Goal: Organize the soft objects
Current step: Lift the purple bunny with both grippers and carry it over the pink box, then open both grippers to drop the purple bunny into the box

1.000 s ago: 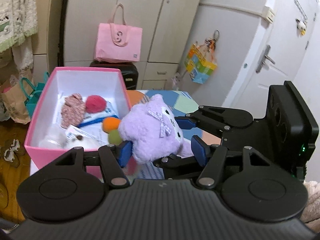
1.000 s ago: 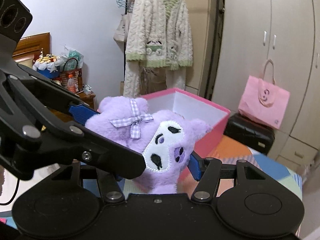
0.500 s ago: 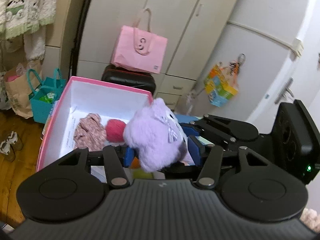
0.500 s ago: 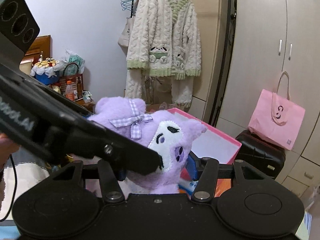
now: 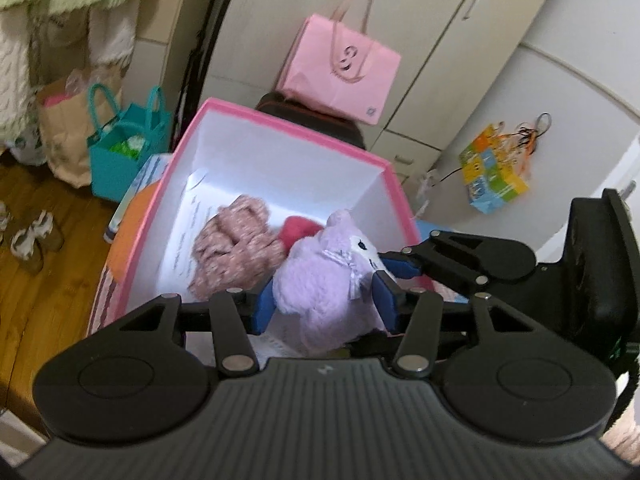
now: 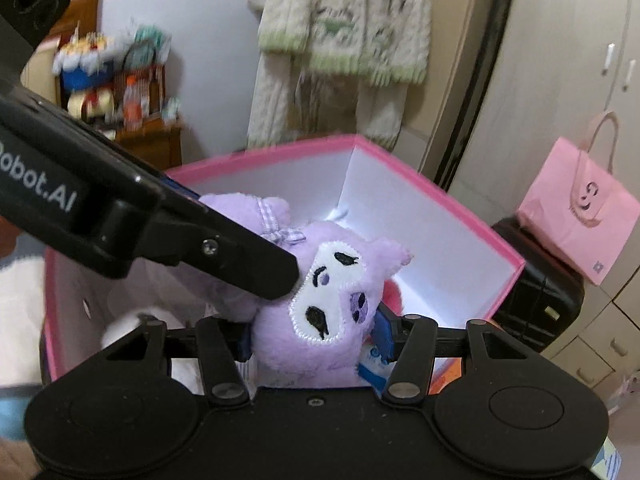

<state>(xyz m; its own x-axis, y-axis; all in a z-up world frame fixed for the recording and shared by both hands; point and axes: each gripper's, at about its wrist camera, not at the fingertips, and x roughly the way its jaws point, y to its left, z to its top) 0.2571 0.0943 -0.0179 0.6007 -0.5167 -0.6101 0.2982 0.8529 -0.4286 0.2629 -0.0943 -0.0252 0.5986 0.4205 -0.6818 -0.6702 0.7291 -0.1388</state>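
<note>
A purple plush toy [image 5: 324, 284] with a white face and a checked bow is held by both grippers over the open pink box [image 5: 280, 124]. My left gripper [image 5: 325, 303] is shut on its body from both sides. My right gripper [image 6: 314, 332] is shut on its head; the plush [image 6: 332, 300] fills that view, low inside the box [image 6: 436, 200]. In the box lie a pinkish-brown knitted soft item [image 5: 236, 244] and a red plush ball [image 5: 300, 229], partly hidden behind the toy. A white soft item [image 6: 132, 322] lies at the box's left.
A pink paper bag [image 5: 340, 68] sits on a black suitcase [image 6: 536, 300] behind the box, before wardrobe doors. A teal tote [image 5: 120, 152] and a brown bag stand on the wooden floor at left. A knitted cardigan [image 6: 344, 28] hangs behind.
Both grippers have carried the purple plush from beside the box to over it and lowered it inside. Both stay shut on the toy.
</note>
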